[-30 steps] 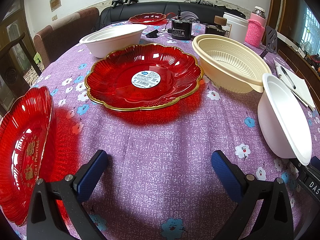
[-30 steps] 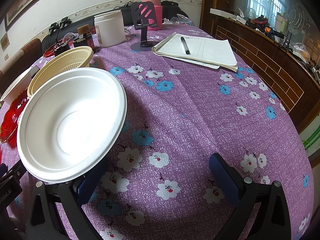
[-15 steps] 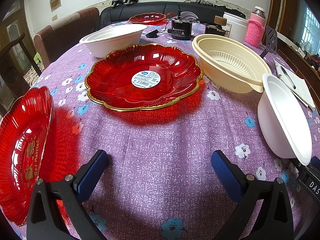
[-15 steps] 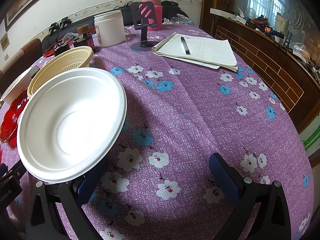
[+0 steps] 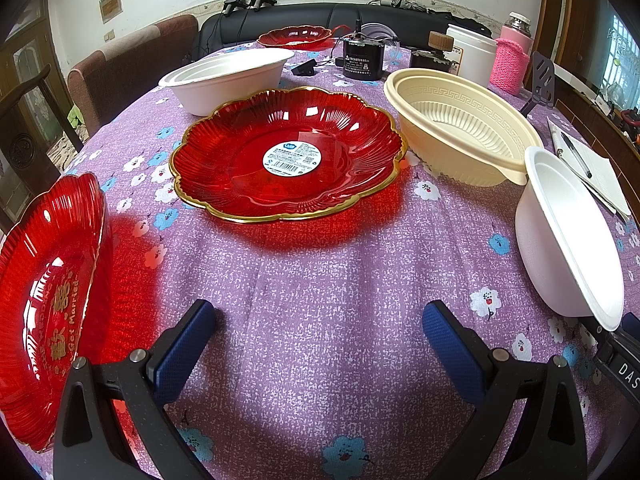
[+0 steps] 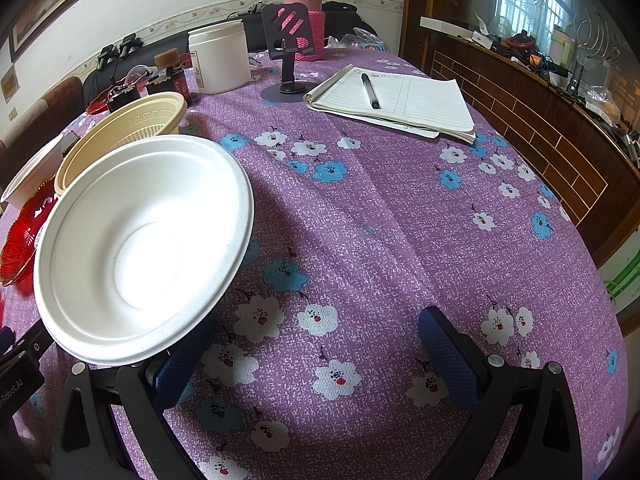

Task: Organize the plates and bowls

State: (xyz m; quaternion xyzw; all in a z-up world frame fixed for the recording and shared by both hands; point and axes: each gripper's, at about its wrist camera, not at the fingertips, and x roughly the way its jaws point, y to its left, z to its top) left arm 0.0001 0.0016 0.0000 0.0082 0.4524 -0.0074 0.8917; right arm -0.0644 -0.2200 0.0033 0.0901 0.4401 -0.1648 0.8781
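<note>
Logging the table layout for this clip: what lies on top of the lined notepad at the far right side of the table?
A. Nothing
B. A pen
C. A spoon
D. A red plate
B: in the right wrist view a dark pen lies on the top sheet of the lined notepad, just right of the phone stand.
</note>
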